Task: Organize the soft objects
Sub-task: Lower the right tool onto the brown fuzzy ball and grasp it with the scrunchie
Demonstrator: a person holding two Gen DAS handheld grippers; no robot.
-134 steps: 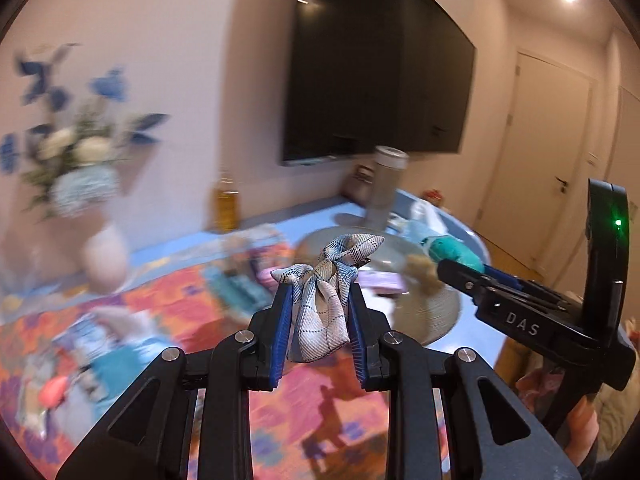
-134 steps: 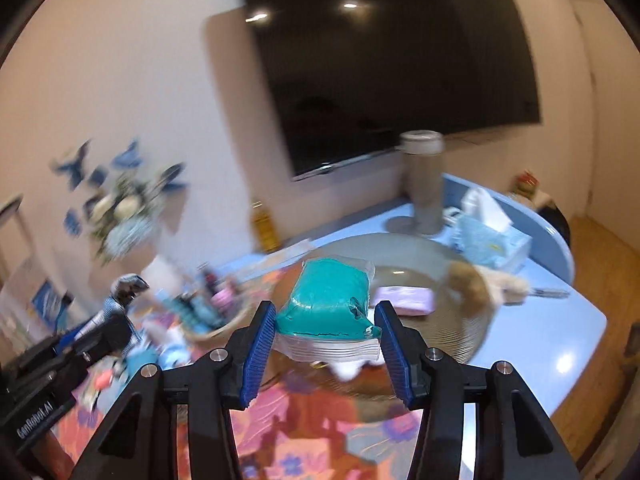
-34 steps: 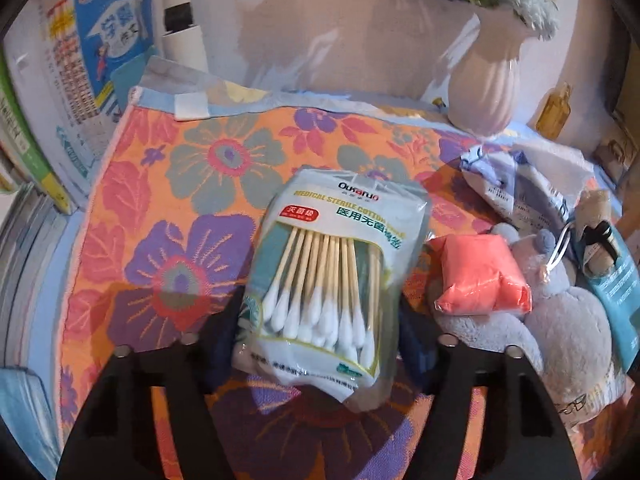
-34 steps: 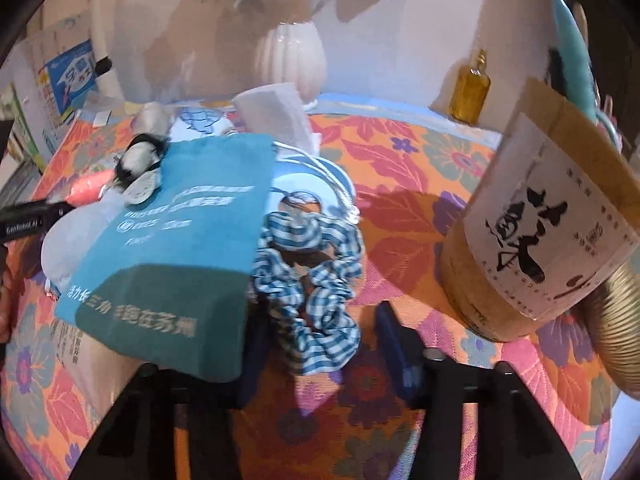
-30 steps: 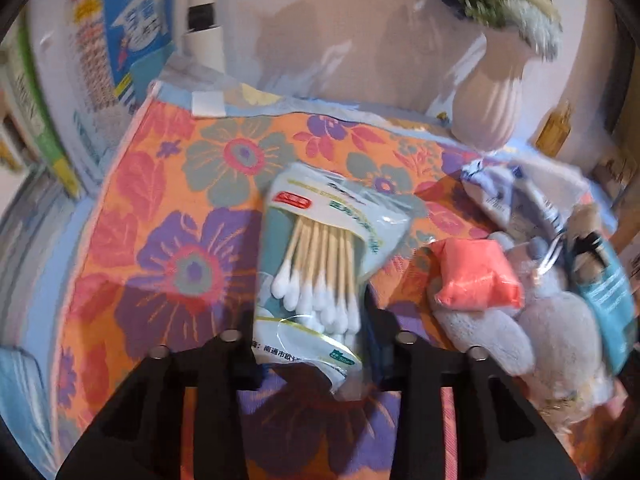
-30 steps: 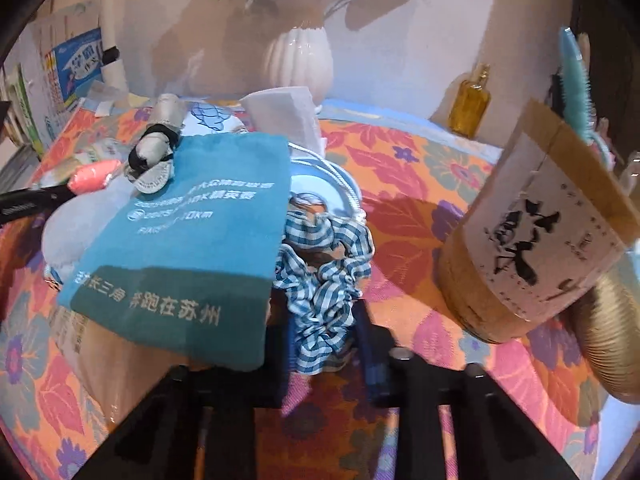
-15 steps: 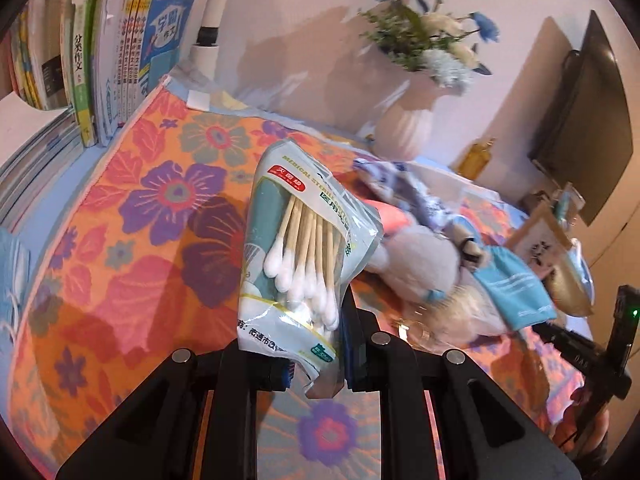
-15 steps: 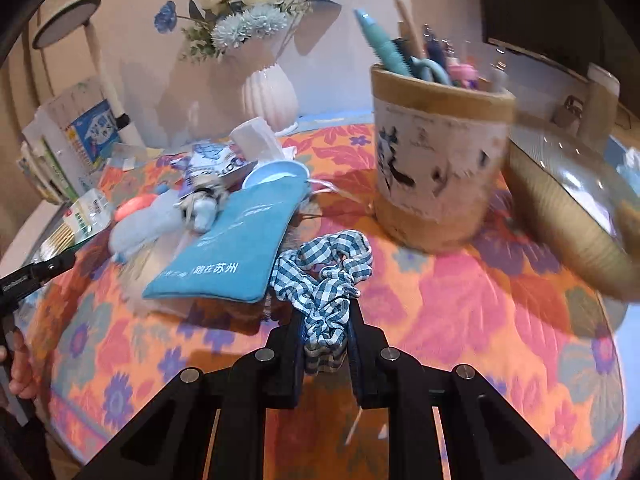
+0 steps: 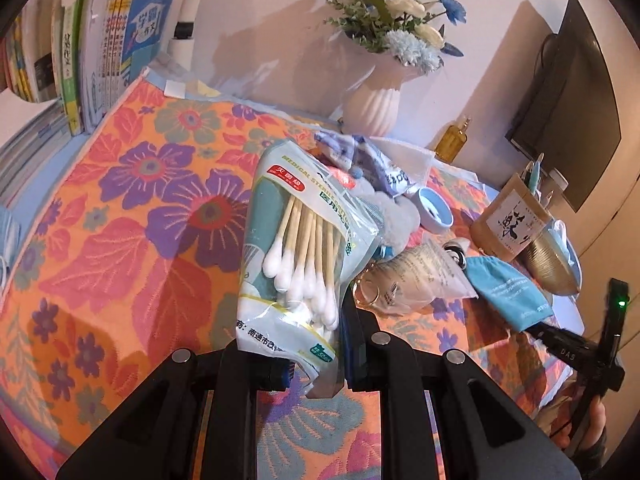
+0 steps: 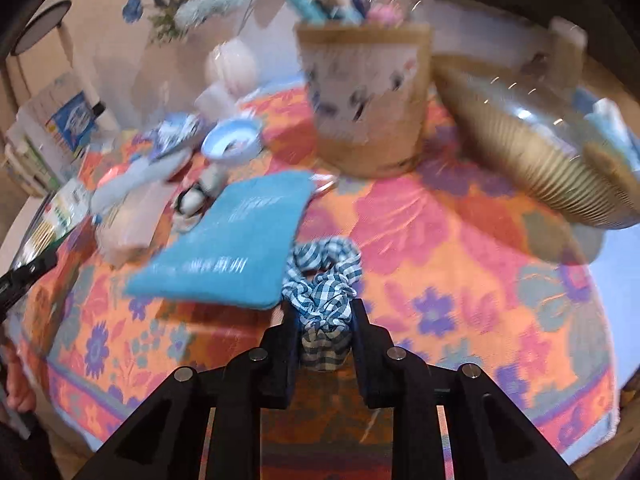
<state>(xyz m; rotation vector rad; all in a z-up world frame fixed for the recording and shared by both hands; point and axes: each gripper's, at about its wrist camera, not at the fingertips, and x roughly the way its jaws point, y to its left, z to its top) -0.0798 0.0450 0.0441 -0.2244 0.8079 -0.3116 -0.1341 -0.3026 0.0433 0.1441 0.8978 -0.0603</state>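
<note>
- We see a floral cloth (image 9: 120,216) in orange, pink and purple covering the table, with the clutter lying on it.
- A ribbed golden bowl (image 10: 532,160) sits at the right edge of the cloth, just beside a tan holder (image 10: 364,100) full of pens and brushes.
- A white vase (image 9: 372,100) of blue and white flowers stands by the wall.
- A blue pouch (image 10: 232,240) lies flat in the middle of the cloth, near a grey plush toy (image 9: 396,216) and a small blue dish (image 9: 436,210).
- Our left gripper (image 9: 316,364) is clamped on the bottom edge of a bag of cotton swabs (image 9: 300,248), which is lifted clear of the cloth and stands upright.
- Our right gripper (image 10: 324,344) is pinched on a blue checked scrunchie (image 10: 320,280), held above the cloth just beside the pouch's near corner.
</note>
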